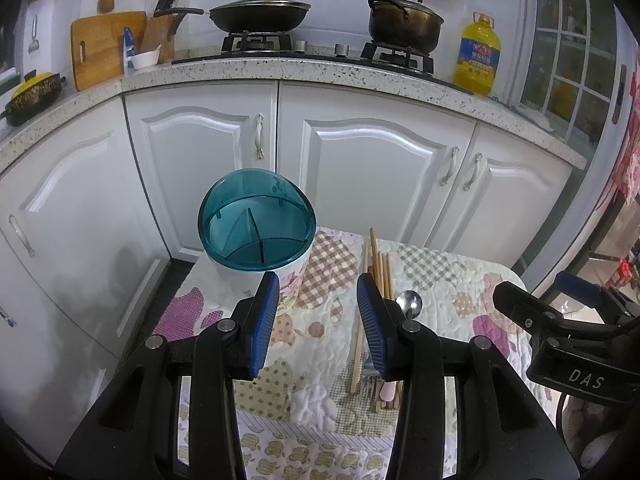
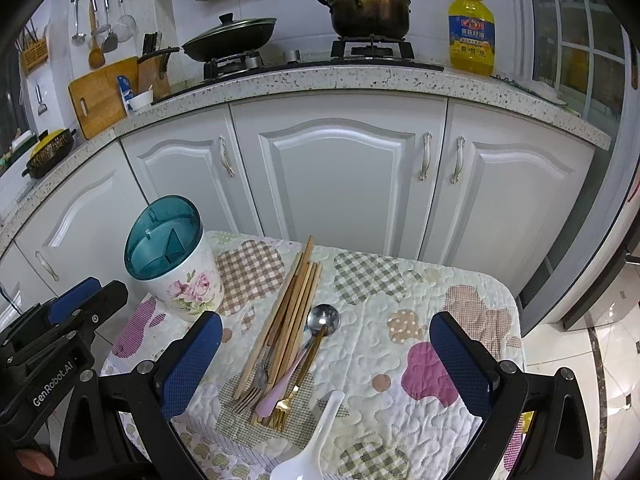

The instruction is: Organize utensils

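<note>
A white floral utensil holder (image 2: 188, 286) with a teal divided top (image 2: 162, 238) stands at the far left of a small quilt-covered table (image 2: 400, 320); it also shows in the left wrist view (image 1: 256, 224). A pile of wooden chopsticks (image 2: 294, 304), a metal spoon (image 2: 323, 317), forks (image 2: 256, 384), a pink-handled utensil (image 2: 280, 390) and a white plastic spoon (image 2: 316, 436) lies mid-table. My left gripper (image 1: 318, 320) is open and empty, near the holder. My right gripper (image 2: 326, 364) is open and empty above the pile.
White cabinets (image 2: 340, 176) stand just behind the table. The counter above holds a wok (image 2: 230, 38), a pot (image 2: 370, 10), an oil bottle (image 2: 472, 32) and a cutting board (image 2: 102, 96). Tiled floor (image 2: 560, 344) lies to the right.
</note>
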Demonstrator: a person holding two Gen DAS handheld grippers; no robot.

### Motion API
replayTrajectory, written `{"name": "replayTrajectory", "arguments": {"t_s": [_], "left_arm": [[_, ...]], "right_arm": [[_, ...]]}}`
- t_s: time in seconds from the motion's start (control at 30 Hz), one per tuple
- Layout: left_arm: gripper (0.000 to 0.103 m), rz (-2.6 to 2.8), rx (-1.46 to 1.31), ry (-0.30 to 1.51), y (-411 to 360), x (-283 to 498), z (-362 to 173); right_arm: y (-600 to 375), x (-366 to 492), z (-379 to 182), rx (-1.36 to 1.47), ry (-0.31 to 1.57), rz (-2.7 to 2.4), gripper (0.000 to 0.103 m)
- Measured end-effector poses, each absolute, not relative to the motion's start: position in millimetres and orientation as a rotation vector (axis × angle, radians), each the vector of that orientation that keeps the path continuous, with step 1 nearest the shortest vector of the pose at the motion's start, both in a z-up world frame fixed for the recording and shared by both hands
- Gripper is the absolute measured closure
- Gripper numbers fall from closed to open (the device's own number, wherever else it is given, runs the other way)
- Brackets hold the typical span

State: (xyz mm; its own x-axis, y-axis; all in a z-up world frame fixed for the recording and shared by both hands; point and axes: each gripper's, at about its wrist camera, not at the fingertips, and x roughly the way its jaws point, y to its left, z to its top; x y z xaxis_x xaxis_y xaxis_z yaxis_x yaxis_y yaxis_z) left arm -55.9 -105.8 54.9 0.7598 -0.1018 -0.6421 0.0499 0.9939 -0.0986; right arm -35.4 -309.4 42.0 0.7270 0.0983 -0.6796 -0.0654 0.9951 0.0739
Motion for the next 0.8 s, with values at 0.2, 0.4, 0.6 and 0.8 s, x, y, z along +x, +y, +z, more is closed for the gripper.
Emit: {"name": "replayTrajectory", "arguments": {"t_s": [0.2,0.4,0.6,0.8], "left_arm": [[0.063,-0.084,-0.076,0.706,-106.3,-57.1,52.3],[0.063,-0.087,-0.074,0.715,-106.6,-56.1,49.2],[0.063,-0.088,-0.073,0.717,-107.5,-55.6,48.6],[0.063,-0.088,-0.073,0.724,-108.6,-54.4,46.0]], "right_arm": [[-310.0,-32.2,39.9,0.047,0.762,0.092,0.000],[-310.1,-31.4,39.0,0.047,0.765,0.093,0.000],[-310.8,-30.3,37.3,0.048,0.772,0.088,0.000],[-311.3,-29.4,34.4,0.046,0.782,0.085,0.000]]}}
